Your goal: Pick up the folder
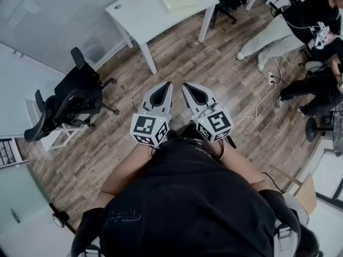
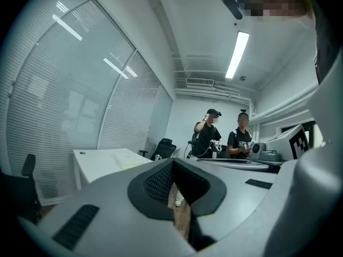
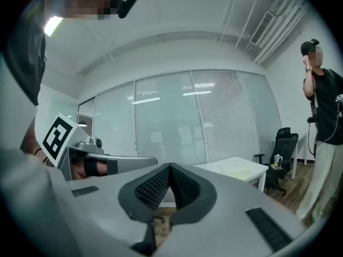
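Both claws were fully shut and empty: the left claw and the right claw were held side by side in front of the person's body, their tips over the wooden floor, with nothing between the pads in either gripper view. The folder, a pale flat thing, lay on the white bench near its far side, well apart from both claws.

The main risk, as I judged it, was arriving at the folder with the claws closed. Shut tips would only push it across the smooth top, perhaps off the far edge. A flat folder also gives little to bite on, so a claw coming straight down would likely scrape the bench and miss; it would probably need to be slid to overhang an edge, or taken by its rim from the side.

The walk over held smaller hazards: a black chair stood just beside the path on the left, a white cable trailed on the floor to the right, and other people sat close to the bench's far corner.
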The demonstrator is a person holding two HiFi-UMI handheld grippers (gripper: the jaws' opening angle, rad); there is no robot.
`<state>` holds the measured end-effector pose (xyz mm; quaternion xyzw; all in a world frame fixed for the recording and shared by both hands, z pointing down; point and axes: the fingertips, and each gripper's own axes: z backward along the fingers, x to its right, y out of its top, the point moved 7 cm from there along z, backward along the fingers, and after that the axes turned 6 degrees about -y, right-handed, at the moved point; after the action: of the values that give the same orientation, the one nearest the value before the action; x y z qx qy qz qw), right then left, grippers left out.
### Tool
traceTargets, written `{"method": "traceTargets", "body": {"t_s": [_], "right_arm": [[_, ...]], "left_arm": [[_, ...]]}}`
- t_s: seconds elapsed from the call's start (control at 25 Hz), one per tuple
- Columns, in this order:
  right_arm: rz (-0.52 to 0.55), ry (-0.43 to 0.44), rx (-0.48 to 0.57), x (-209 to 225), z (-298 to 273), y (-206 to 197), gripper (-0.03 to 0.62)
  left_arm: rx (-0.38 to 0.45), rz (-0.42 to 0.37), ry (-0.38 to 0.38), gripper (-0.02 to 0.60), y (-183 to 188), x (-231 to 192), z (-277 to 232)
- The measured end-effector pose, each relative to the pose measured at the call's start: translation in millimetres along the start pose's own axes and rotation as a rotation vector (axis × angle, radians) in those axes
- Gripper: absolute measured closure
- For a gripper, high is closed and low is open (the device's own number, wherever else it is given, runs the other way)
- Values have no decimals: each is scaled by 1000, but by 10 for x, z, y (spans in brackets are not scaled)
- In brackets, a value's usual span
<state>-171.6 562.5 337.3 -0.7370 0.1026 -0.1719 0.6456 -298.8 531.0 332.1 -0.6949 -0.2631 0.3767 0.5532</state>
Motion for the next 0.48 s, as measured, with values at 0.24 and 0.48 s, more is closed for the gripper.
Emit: {"method": "traceTargets", "body": {"t_s": [0.24,0.48], "right_arm": [[-14,9,-5,59,-2,11,574],[10,-4,-53,216,-55,-32,574]], "left_arm": [[3,27,-9,569,-35,1,-62],[7,47,10,569,-55,-14,-217]]}}
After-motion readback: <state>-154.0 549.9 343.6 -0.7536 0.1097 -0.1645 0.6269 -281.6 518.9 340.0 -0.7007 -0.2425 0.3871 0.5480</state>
